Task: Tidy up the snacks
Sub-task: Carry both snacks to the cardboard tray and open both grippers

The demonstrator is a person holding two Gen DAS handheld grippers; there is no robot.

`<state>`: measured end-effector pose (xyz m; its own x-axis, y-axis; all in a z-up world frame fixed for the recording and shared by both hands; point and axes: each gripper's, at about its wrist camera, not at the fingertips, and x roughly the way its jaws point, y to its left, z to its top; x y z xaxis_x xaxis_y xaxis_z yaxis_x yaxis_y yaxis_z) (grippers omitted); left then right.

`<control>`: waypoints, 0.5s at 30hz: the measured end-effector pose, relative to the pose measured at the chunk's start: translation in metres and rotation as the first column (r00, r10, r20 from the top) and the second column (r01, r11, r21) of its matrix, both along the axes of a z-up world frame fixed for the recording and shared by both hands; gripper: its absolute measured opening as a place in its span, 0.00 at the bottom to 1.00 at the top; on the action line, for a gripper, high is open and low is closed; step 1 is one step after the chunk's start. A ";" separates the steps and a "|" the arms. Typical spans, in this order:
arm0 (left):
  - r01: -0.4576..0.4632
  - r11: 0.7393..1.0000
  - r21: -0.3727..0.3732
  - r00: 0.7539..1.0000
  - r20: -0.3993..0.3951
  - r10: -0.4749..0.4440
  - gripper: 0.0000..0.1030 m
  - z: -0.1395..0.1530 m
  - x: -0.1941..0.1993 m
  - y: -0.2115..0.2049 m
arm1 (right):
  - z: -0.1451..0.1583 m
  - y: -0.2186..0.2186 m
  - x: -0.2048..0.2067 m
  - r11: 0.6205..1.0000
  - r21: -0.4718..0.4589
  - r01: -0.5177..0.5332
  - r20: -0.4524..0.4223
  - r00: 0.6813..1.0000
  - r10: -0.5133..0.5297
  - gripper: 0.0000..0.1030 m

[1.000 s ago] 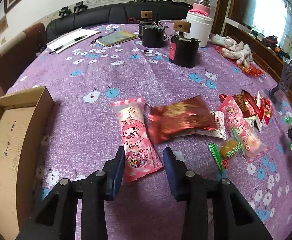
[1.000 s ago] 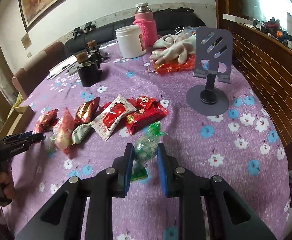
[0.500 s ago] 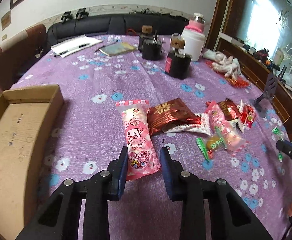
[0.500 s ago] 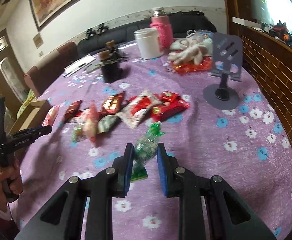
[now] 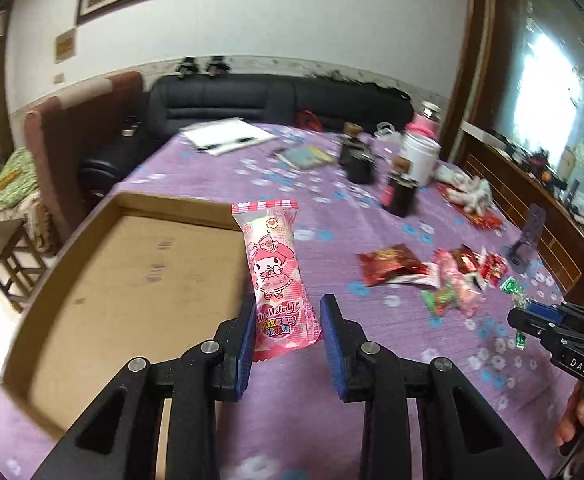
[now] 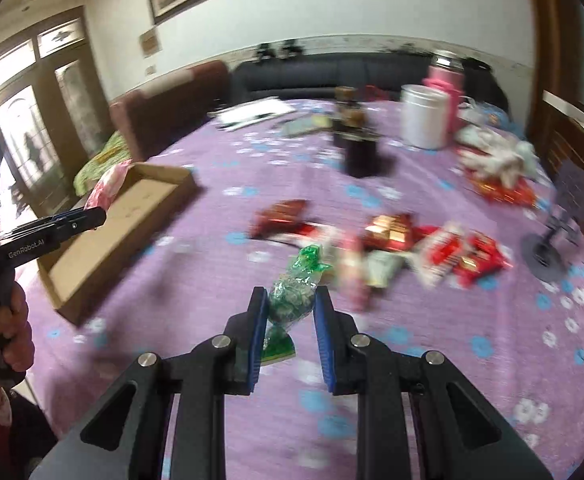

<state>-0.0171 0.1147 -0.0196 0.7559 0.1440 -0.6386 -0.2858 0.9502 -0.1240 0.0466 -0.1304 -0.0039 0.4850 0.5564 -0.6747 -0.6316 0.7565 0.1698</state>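
My left gripper (image 5: 288, 305) is shut on the lower end of a pink My Melody snack packet (image 5: 272, 264). It holds the packet upright in the air, over the right rim of the open cardboard box (image 5: 172, 205). My right gripper (image 6: 291, 295) is shut on a green foil candy packet (image 6: 294, 304), lifted above the purple floral cloth (image 6: 412, 360). In the right wrist view the left gripper (image 6: 92, 216) and its pink packet (image 6: 106, 188) hang at the box's (image 6: 140, 216) near-left corner. Several loose snacks (image 6: 392, 232) lie in a row on the cloth.
Black jars (image 6: 362, 152), a white tub (image 6: 424, 120), a pink flask (image 6: 446, 80) and white gloves (image 6: 500, 156) stand toward the far right. A grey phone stand (image 6: 552, 232) is at the right edge. Papers (image 5: 228, 136) lie at the back, before a dark sofa (image 5: 276, 96).
The left jaws closed on the pink packet and lifted it off the cloth. Both grippers rose and swung left toward the box, each carrying its packet.
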 end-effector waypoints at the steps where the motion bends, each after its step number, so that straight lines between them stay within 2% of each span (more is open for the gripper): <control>1: -0.024 1.000 0.003 1.000 0.006 0.024 0.32 0.002 -0.010 0.010 | 0.003 0.014 -0.006 1.000 0.005 -0.029 0.001 1.000 0.029 0.22; 4: -0.091 0.996 0.013 0.996 0.008 0.091 0.32 0.002 -0.038 0.040 | 0.011 0.055 -0.024 0.992 0.032 -0.121 -0.002 0.993 0.121 0.22; 8: -0.183 0.983 0.010 0.983 0.002 0.183 0.32 -0.003 -0.071 0.081 | 0.015 0.118 -0.050 0.967 0.053 -0.248 -0.013 0.968 0.249 0.22; 15: -0.247 0.969 0.004 0.968 -0.044 0.247 0.32 -0.022 -0.092 0.129 | 0.005 0.217 -0.078 0.914 0.069 -0.401 -0.057 0.913 0.405 0.22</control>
